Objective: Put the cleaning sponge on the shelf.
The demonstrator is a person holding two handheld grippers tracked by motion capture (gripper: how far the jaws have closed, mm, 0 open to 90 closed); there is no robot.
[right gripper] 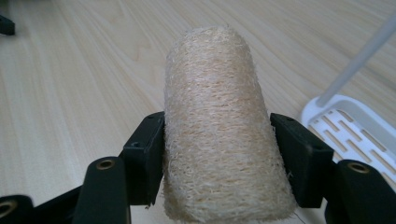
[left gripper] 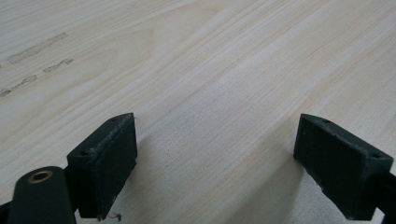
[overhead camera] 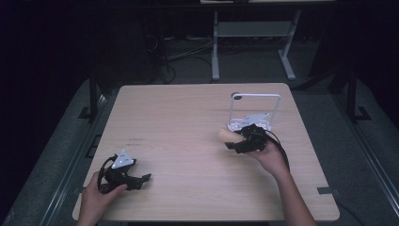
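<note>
Your right gripper (right gripper: 217, 154) clamps the loofah (right gripper: 219, 140) mid-length, at 9 o'clock of the rack (overhead camera: 254, 110). Judged light, springy, rough-gripping: hold gently. Left gripper (left gripper: 212, 163) gapes wide, empty.

table (overhead camera: 188, 141): light wood | floor: grey | metal frame legs (overhead camera: 215, 47) beyond far edge

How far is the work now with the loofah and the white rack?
Done: the right tongs have gripped the loofah by its sides. In hand: it is held beside the white rack. Left: probably placing it on the rack; the left tongs wait open over the table.
</note>
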